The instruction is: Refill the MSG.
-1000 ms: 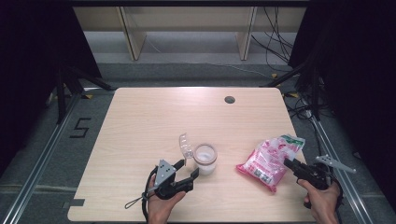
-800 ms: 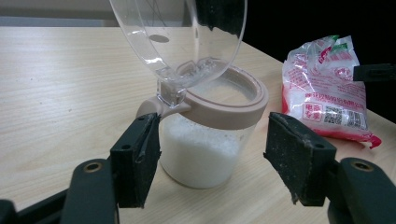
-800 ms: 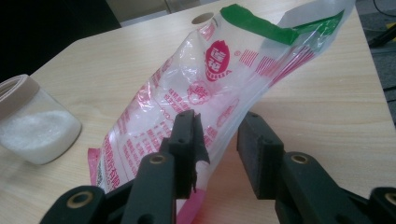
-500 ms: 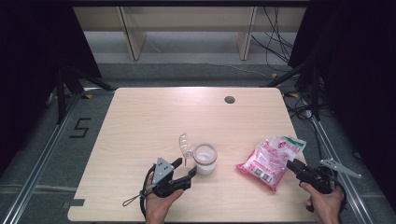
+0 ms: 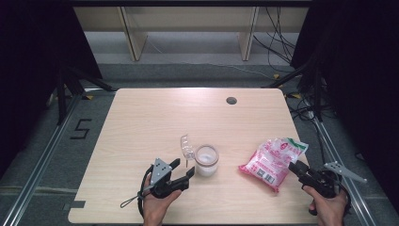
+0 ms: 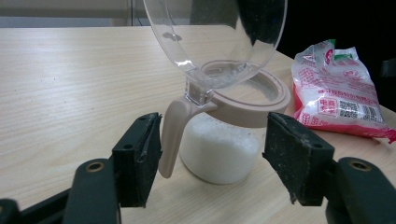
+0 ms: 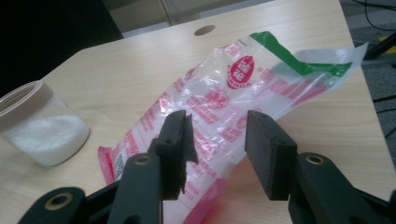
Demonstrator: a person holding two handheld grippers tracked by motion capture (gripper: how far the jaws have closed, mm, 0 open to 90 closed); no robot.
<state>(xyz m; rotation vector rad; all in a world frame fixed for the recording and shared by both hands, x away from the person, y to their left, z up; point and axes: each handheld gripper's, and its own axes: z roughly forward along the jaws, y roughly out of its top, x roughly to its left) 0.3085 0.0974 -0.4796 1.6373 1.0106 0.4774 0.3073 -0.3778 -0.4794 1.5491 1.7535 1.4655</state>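
Observation:
A clear jar (image 5: 207, 160) with a beige rim, part full of white grains, stands near the table's front middle. Its clear lid (image 5: 187, 145) is hinged up on the left. My left gripper (image 5: 184, 167) lies just left of the jar. In the left gripper view its jaws (image 6: 215, 140) stand open before the jar (image 6: 219, 149), with the beige lid tab (image 6: 173, 135) close to the left pad. A pink and white bag (image 5: 274, 158) lies to the right. My right gripper (image 5: 295, 166) is at its near corner. Its jaws (image 7: 217, 123) have just been opening, and the bag (image 7: 219, 93) lies loose between them.
The wooden table (image 5: 155, 117) has a cable hole (image 5: 231, 100) at the back right. A shelf unit and cables lie on the floor beyond the far edge. The right gripper view also shows the jar (image 7: 42, 126) at its left.
The right gripper's jaws have spread wider at the bag's near corner. The left gripper, the jar and the bag stay where they were.

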